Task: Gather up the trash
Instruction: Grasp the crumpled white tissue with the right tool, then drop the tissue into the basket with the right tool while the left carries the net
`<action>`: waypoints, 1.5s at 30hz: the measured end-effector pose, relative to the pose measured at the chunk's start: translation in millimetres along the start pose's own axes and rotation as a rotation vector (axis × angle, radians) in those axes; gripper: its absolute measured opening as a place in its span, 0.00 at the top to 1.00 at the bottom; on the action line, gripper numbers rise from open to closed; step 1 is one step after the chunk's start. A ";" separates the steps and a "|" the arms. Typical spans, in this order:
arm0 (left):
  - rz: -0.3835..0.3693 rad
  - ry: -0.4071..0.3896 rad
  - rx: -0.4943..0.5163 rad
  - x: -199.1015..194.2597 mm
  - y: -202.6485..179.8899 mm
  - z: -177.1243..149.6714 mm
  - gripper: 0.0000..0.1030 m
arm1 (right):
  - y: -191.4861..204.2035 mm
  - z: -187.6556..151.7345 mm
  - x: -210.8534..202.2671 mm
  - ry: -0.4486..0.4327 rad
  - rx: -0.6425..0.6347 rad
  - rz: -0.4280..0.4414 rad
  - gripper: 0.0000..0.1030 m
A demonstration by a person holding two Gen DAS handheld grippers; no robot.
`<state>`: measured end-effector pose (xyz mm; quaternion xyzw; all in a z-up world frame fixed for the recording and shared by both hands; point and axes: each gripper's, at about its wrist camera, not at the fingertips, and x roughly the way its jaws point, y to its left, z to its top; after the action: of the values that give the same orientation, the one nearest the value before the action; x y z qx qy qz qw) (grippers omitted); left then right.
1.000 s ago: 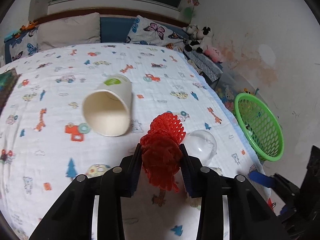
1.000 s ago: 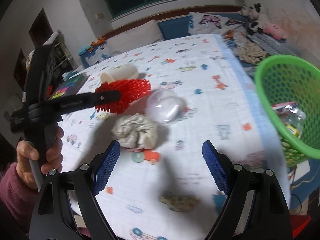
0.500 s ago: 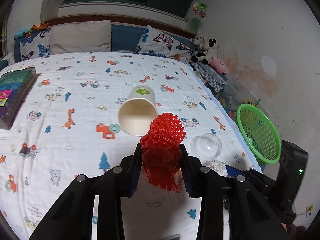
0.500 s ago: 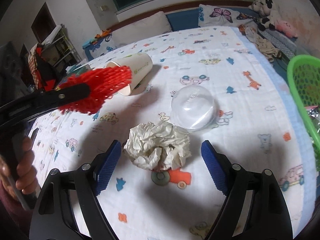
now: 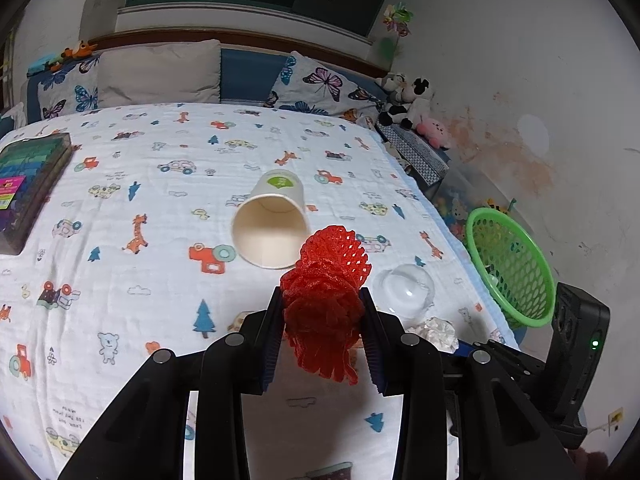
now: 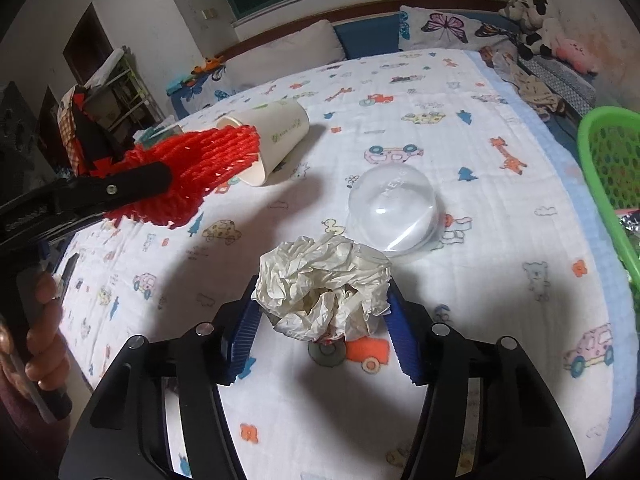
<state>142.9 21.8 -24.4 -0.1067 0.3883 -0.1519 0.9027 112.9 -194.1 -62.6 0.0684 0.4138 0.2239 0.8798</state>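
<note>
Closing in from a wide stance, the right gripper (image 6: 322, 322) now has its blue pads against both sides of the paper wad (image 6: 324, 286), which sits on the bed sheet (image 6: 500, 184); the jaws have just been narrowing and the wad lies between them. By appearance the grip is made, so the lift toward the basket (image 6: 612, 176) is probably the next step. The left gripper (image 5: 322, 334) is part-closed on the red foam net (image 5: 326, 300), held off the sheet as in the earlier frames, so two pieces of trash are in hand. Near the wad, on its far side, rests a clear dome lid (image 6: 392, 210); beyond that, a paper cup (image 6: 272, 136) lies on its side. The green basket stands off the bed's right edge, well apart from the wad, with some wrappers already inside. Cartoon-print sheet covers the bed; pillows (image 5: 160, 72) and soft toys (image 5: 408, 104) line the head end and wall side.
</note>
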 end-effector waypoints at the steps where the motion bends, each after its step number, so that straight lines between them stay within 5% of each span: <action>1: -0.005 -0.001 0.007 -0.4 -3.5 0.3 0.66 | -0.2 0.4 -2.6 -0.003 0.000 -0.002 0.43; 20: -0.102 0.039 0.130 24.3 -86.3 6.1 0.66 | -87.2 -1.1 -92.3 -0.131 0.115 -0.200 0.43; 45: -0.166 0.094 0.270 65.1 -183.4 17.3 0.66 | -191.7 -1.5 -131.9 -0.151 0.201 -0.395 0.43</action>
<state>163.0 -170.9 0.8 -0.0088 0.3960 -0.2817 0.8739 102.9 -424.3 -30.1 0.0902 0.3725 -0.0006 0.9237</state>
